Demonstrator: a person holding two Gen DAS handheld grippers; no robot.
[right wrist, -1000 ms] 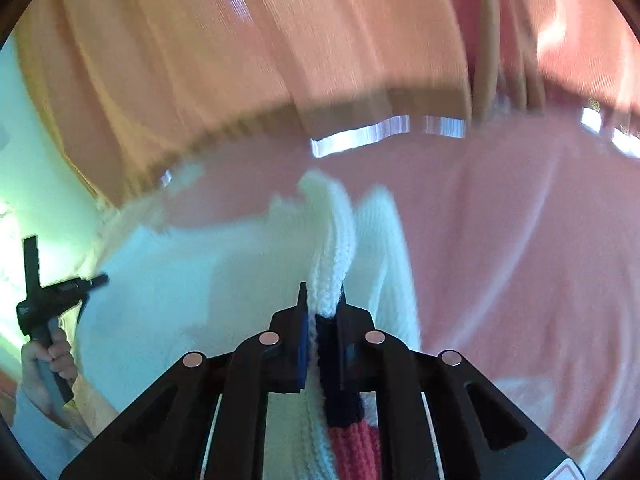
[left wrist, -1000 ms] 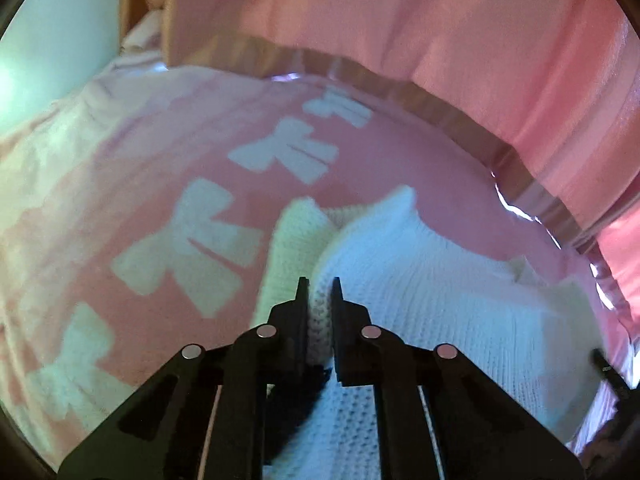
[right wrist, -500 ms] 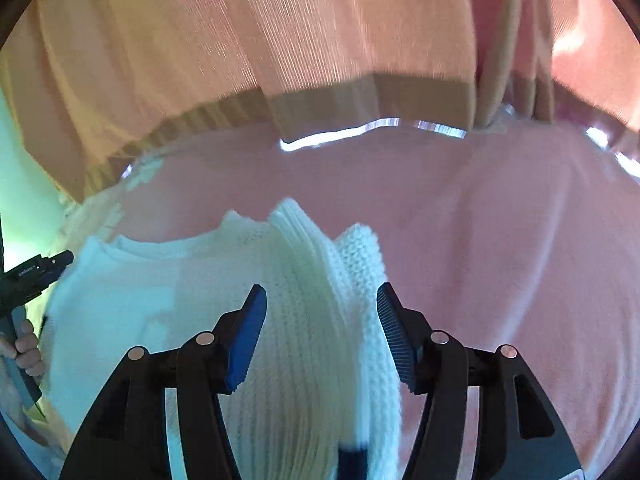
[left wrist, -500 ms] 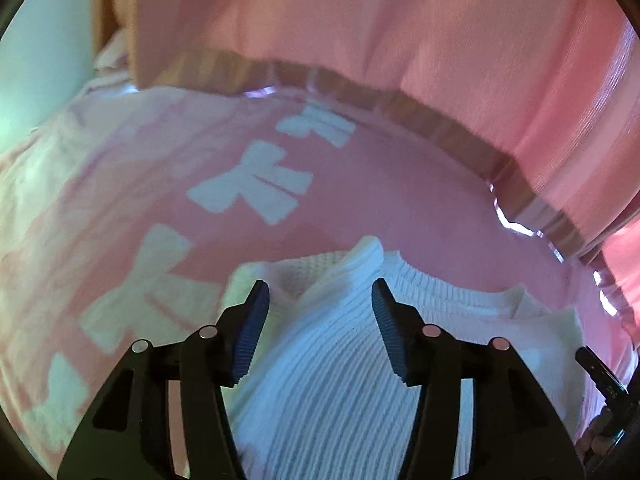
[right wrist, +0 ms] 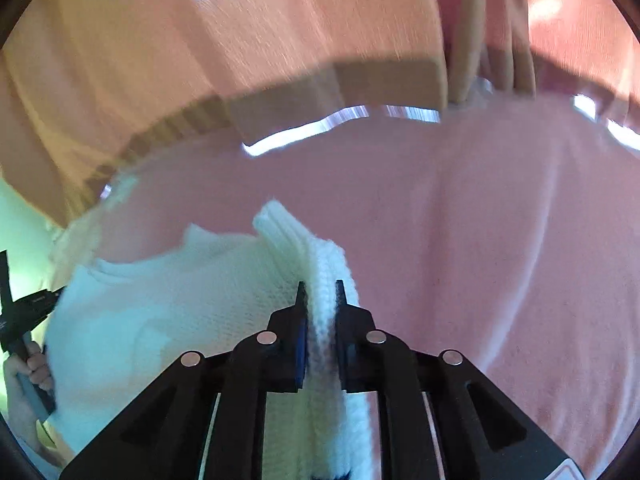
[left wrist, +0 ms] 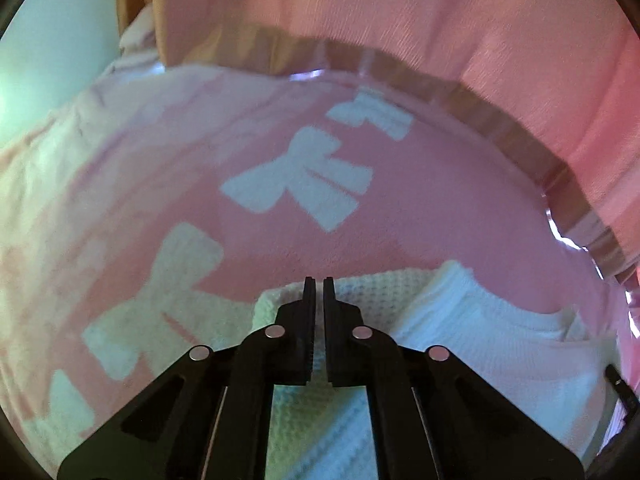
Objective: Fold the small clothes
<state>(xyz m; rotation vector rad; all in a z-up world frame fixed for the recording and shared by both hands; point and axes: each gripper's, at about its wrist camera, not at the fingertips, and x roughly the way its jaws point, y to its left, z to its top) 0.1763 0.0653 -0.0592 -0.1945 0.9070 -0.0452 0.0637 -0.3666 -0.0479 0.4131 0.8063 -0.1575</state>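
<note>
A small white knit sweater [left wrist: 460, 344] lies on a pink blanket with white bows [left wrist: 304, 184]. My left gripper [left wrist: 319, 282] sits over the sweater's left edge with jaws nearly closed; a thin strip of white knit shows in the narrow gap. In the right wrist view the sweater [right wrist: 168, 320] spreads to the left, and my right gripper [right wrist: 320, 286] is shut on its thick folded right edge [right wrist: 322, 312]. The left gripper [right wrist: 24, 312] and the hand holding it show at the far left.
Pink curtains [left wrist: 400, 20] hang behind the bed with a bright gap beneath their hem [right wrist: 340, 124]. Plain pink blanket [right wrist: 500, 260] stretches to the right of the sweater. A pale wall [left wrist: 52, 40] is at the far left.
Both grippers were shut on the sweater, opened half a second ago, and have closed again lower on its left and right edges. The sweater now lies flatter.
</note>
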